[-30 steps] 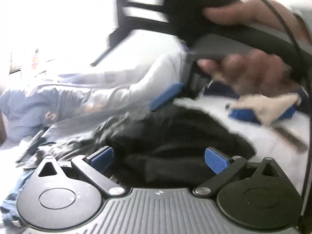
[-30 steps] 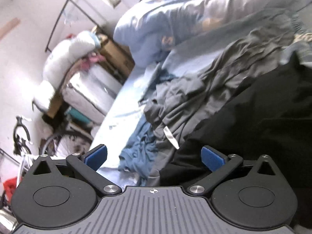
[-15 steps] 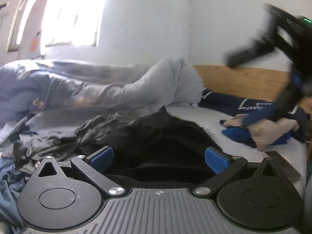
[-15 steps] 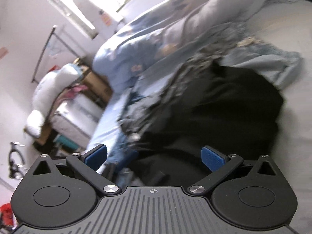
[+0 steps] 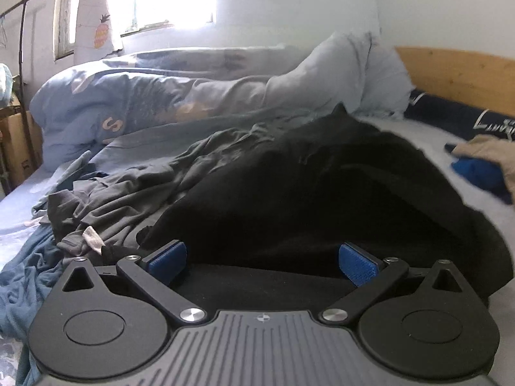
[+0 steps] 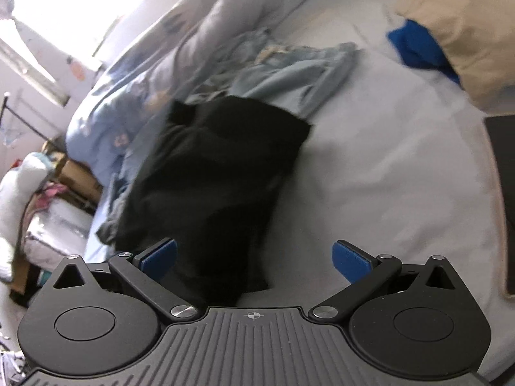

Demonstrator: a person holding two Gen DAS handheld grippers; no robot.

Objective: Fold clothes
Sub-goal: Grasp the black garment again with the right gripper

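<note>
The folding looks barely begun: the black garment (image 5: 322,193) lies rumpled on the bed (image 6: 386,167), bunched and uneven with no clean edge or flat panel to be seen, and beside it a crumpled grey garment (image 5: 135,189) and a blue one (image 5: 22,276) wait in a loose heap, while a pale blue piece (image 6: 289,77) sprawls beyond the black one in the right wrist view. A tan and blue bundle (image 6: 450,32) sits well apart toward the headboard (image 5: 450,74); whether that counts as folded I cannot tell. By my judgement nearly everything is left, starting with spreading the black garment flat. The left gripper (image 5: 262,257) is held low and roughly level, its fingers (image 5: 167,255) spread wide with nothing between them; the black cloth lies directly ahead of and between the fingertips, with a fold of it running under the nose of the tool, near but not pinched, and the grey garment lies just outside the left finger. The right gripper (image 6: 254,257) is tipped downward from higher up, looking onto the bed at a slant, its fingers (image 6: 351,259) likewise splayed and empty; the near end of the black garment reaches in between them toward the left finger, while bare sheet lies ahead of the right finger. The right view is blurred, so fine creases are hard to read
</note>
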